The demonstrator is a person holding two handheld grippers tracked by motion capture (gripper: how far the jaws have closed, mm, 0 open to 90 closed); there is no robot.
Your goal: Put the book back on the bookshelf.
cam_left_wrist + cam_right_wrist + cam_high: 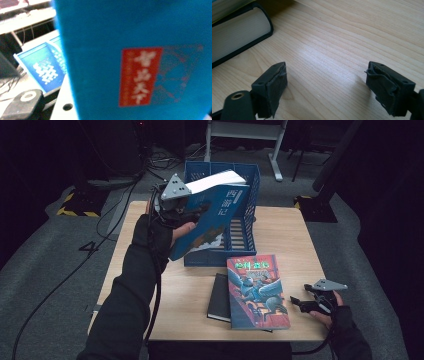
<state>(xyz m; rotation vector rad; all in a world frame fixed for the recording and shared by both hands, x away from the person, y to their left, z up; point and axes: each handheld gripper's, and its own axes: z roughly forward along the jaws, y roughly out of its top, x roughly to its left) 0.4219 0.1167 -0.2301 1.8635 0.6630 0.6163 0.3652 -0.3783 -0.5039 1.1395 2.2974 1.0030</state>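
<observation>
The left gripper (192, 215) squeezes the blue book (215, 215), tipped over the crate (250, 227) at 12 o'clock to drop in, while the right gripper (302, 304) waits wide apart at 4 o'clock.

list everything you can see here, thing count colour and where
blue book: 1, blue cover with white pages, held tilted over the crate's left front by the left claw
crate: 1, blue slatted plastic, at the table's far edge
picture-cover book: 1, blue and red cover, lying flat on the near part of the table, partly on top of the black book
black book: 1, black, flat on the table under the picture-cover book's left side
table: 1, light wood, centre of the high view
stand: 1, pale metal legs, on the floor behind the table
left claw: 1, black with a grey plate, shut on the blue book
right claw: 1, black, jaws apart, low over bare table right of the books
</observation>
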